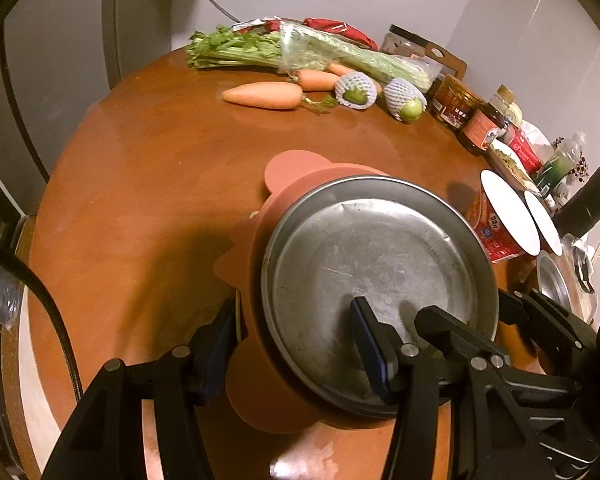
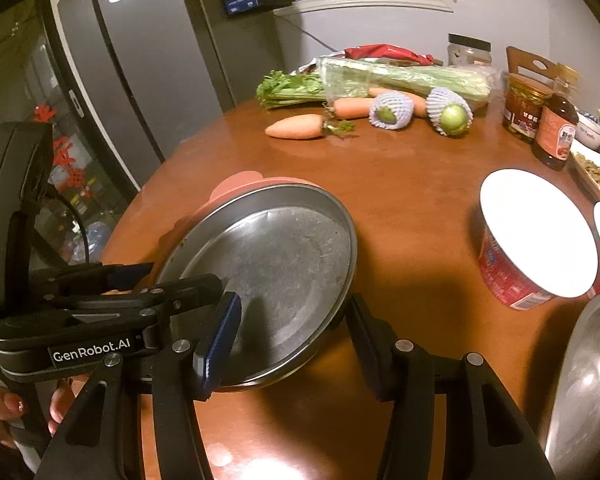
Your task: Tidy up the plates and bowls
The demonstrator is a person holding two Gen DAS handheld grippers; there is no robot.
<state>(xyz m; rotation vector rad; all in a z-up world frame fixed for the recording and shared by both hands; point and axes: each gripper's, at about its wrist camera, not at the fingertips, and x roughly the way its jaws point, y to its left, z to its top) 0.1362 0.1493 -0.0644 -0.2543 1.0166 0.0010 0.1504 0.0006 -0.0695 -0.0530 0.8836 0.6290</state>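
Note:
A shallow steel plate [image 1: 380, 264] [image 2: 284, 256] rests on a pink plate with rounded lobes [image 1: 288, 168] [image 2: 236, 182], tilted on the round wooden table [image 1: 160, 180]. My left gripper [image 1: 296, 332] [image 2: 176, 276] clamps the stack's left edge, with one finger outside the pink rim and the other inside the steel plate. My right gripper [image 2: 292, 328] [image 1: 464, 308] straddles the steel plate's near right rim. Its left pad lies inside the plate and its right finger sits against the outer rim.
Carrots [image 1: 264, 95], bagged celery [image 1: 308, 52], two net-wrapped green fruits [image 1: 356, 90] and sauce jars [image 1: 456, 102] line the far side. Two lidded noodle cups [image 2: 536, 236] stand right of the stack. A steel bowl [image 2: 588, 384] is at the near right. A fridge [image 2: 140, 60] is behind the table.

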